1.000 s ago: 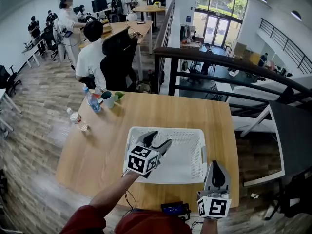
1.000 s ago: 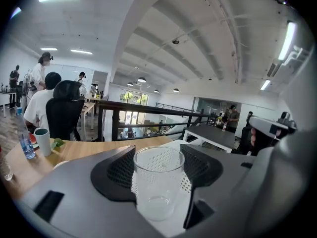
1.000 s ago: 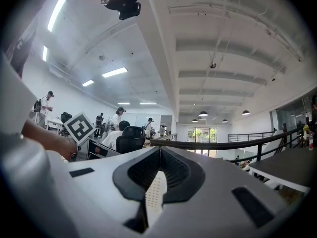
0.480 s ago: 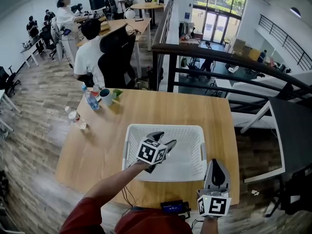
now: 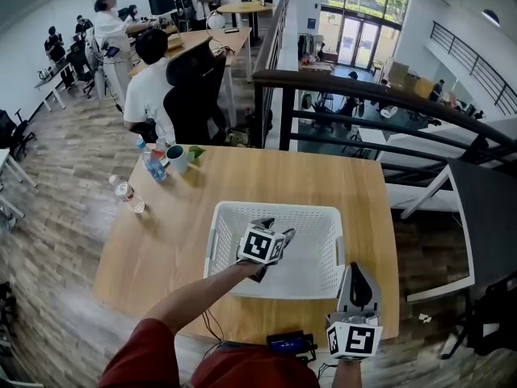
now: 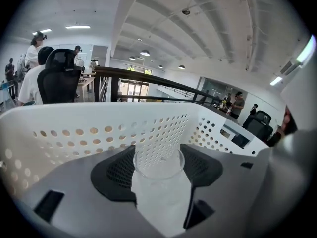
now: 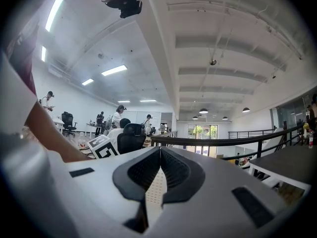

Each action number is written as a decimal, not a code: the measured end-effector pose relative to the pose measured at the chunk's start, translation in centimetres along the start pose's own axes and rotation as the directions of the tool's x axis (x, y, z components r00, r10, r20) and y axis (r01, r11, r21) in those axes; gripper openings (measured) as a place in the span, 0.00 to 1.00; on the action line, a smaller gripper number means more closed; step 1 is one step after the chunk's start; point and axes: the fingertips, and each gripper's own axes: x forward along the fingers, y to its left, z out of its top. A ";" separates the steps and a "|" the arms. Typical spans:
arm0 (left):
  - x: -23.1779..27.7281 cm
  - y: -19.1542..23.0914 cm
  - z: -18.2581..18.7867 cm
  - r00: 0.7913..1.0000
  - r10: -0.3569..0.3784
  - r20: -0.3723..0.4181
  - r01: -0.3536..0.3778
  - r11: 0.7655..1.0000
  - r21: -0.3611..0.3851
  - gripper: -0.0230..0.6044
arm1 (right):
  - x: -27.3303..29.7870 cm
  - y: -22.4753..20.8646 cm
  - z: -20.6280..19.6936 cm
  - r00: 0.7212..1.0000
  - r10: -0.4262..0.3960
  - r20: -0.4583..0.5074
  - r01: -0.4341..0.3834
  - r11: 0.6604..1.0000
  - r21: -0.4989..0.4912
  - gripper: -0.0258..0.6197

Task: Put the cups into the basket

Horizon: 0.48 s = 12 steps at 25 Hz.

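One clear cup (image 6: 159, 181) between left tool (image 6: 158, 158) jaws

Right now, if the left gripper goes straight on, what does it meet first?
Probably the basket, at its perforated inner wall, with the clear cup in the left gripper jaws touching first; depth is unclear.

A clear plastic cup (image 6: 157, 168) is clamped between the two dark pads of my left hand-held gripper (image 5: 275, 229). Its round open rim points away from the camera, toward a basket wall. The cup hangs inside the basket (image 5: 220, 217); I cannot tell whether it touches the bottom. The basket is white plastic, rectangular and open-topped, with rows of round holes in its sides. It stands on the wooden surface (image 5: 161, 241), close to my edge. A white cup (image 5: 178, 161) stands upright near the far left corner, well apart from the basket.
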 end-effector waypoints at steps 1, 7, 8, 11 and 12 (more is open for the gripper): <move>0.3 0.1 -0.2 1.000 0.003 -0.006 -0.003 1.000 -0.012 0.50 | 0.0 0.1 0.0 1.000 0.002 0.000 -0.002 1.000 0.001 0.06; 1.3 1.0 -1.4 0.997 0.057 -0.057 -0.057 0.998 -0.007 0.50 | -0.1 0.3 0.0 1.000 -0.002 -0.003 0.002 1.000 0.018 0.06; 1.5 1.2 -1.5 0.996 0.064 -0.061 -0.065 0.998 -0.009 0.50 | -0.1 0.3 0.0 1.000 -0.003 -0.004 0.003 1.000 0.020 0.06; 1.8 1.5 -2.0 0.993 0.090 -0.075 -0.090 0.996 0.006 0.50 | -0.2 0.3 0.0 1.000 -0.004 -0.008 0.004 1.000 0.023 0.06; 1.9 1.5 -2.1 0.992 0.095 -0.078 -0.094 0.995 0.015 0.50 | -0.1 0.3 -0.1 1.000 0.000 -0.007 0.001 1.000 0.019 0.06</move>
